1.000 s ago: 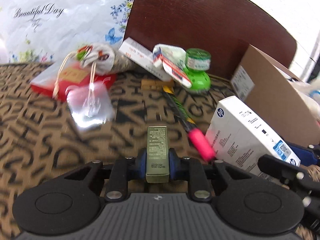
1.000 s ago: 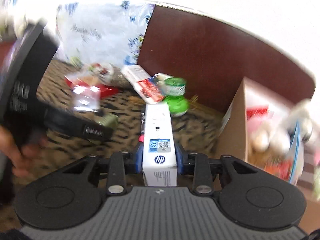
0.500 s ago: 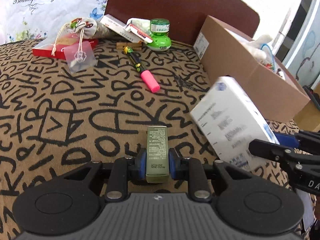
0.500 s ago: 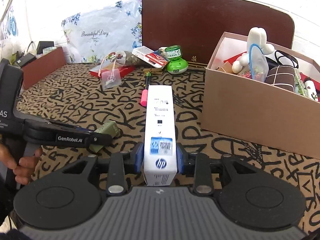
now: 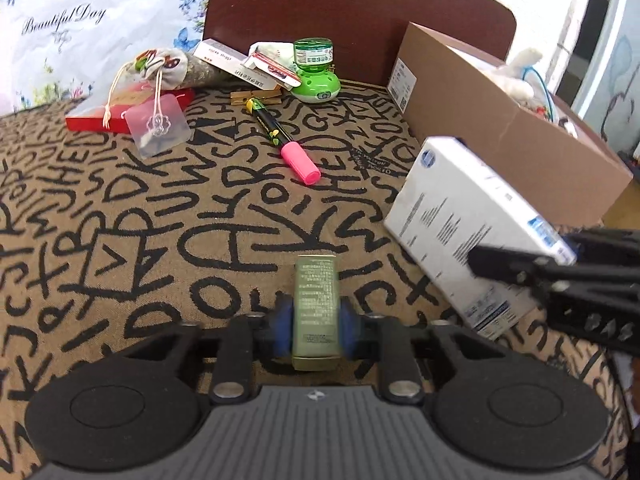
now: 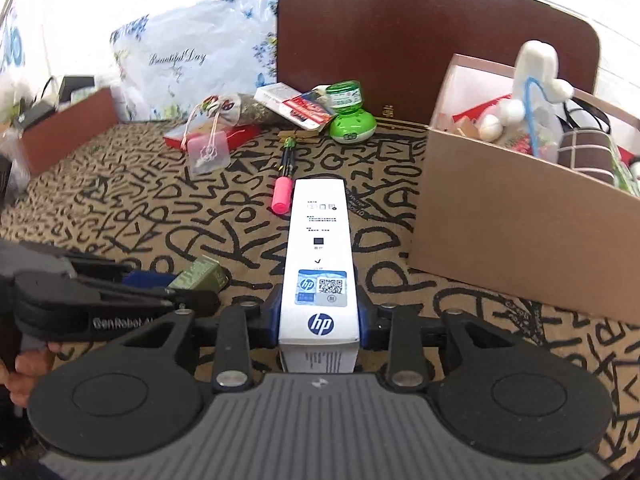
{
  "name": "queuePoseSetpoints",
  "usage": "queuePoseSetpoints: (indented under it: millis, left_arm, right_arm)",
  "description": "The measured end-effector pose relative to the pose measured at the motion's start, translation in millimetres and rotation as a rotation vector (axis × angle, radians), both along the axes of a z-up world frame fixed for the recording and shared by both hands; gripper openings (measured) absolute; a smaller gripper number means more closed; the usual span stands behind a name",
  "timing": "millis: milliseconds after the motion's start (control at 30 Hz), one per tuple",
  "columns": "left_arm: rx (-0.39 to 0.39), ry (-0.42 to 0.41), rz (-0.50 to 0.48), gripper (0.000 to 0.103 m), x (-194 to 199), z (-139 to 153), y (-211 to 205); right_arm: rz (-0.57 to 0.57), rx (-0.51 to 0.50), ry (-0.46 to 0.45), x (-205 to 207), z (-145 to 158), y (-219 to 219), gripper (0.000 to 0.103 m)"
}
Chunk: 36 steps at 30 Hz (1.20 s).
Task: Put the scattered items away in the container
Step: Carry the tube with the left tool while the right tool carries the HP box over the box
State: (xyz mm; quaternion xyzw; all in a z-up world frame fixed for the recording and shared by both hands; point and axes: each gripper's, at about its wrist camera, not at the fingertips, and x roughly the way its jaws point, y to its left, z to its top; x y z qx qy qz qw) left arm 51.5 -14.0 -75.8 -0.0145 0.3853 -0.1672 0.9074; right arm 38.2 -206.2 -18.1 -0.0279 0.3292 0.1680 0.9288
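My left gripper [image 5: 315, 326] is shut on a small olive-green box [image 5: 315, 304] and holds it above the lettered cloth. My right gripper [image 6: 319, 314] is shut on a long white HP box [image 6: 319, 252], which also shows in the left wrist view [image 5: 460, 216]. The cardboard container [image 6: 520, 240] stands to the right, with a white plush toy [image 6: 536, 76] and other items inside; it also shows in the left wrist view [image 5: 500, 120]. The left gripper with the olive box [image 6: 200, 276] is to the left of the HP box.
On the cloth lie a pink-capped marker [image 5: 284, 140], a green bottle on a green base [image 5: 316, 72], a clothespin [image 5: 254, 97], small cartons [image 5: 240, 64], a drawstring pouch [image 5: 160, 66], a red box [image 5: 124, 112] and a clear packet [image 5: 158, 130]. A dark headboard [image 6: 400, 40] stands behind.
Both grippers have pulled back and risen from the clutter, each keeping its box. Since half a second ago both views have drawn somewhat closer to the items and the container.
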Motion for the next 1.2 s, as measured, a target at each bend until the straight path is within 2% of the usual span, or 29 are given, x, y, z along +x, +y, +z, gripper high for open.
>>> queuePoseSetpoints:
  millis: [133, 300, 533, 700, 833, 1000, 1200]
  left_arm:
    - [-0.028, -0.003, -0.007, 0.023, -3.9, 9.8, -2.7]
    - [-0.067, -0.079, -0.055, 0.023, -7.1, 40.0, -18.2]
    - [-0.178, -0.162, -0.134, 0.023, 12.8, 97.6, -56.9]
    - [-0.218, -0.208, -0.179, 0.023, 38.0, 130.9, -100.5]
    - [-0.236, -0.184, -0.184, 0.023, 76.8, 143.7, -131.1]
    - [-0.186, -0.172, -0.199, 0.023, 121.8, 144.9, -168.0]
    - [-0.183, -0.131, -0.209, 0.023, 170.1, 130.1, -193.1]
  right_arm:
    - [-0.001, 0.055, -0.023, -9.1, 10.0, -10.2, 0.032]
    - [-0.012, 0.116, -0.089, -20.7, 34.3, -27.7, 0.032]
    - [-0.068, 0.142, -0.265, -36.1, 84.1, -63.2, 0.032]
    - [-0.179, 0.079, -0.369, -30.1, 109.8, -100.3, 0.032]
    - [-0.28, 0.003, -0.414, -13.4, 116.3, -130.6, 0.032]
    - [-0.375, -0.114, -0.433, 14.2, 110.2, -158.5, 0.032]
    - [-0.436, -0.267, -0.448, 57.7, 102.5, -173.1, 0.032]
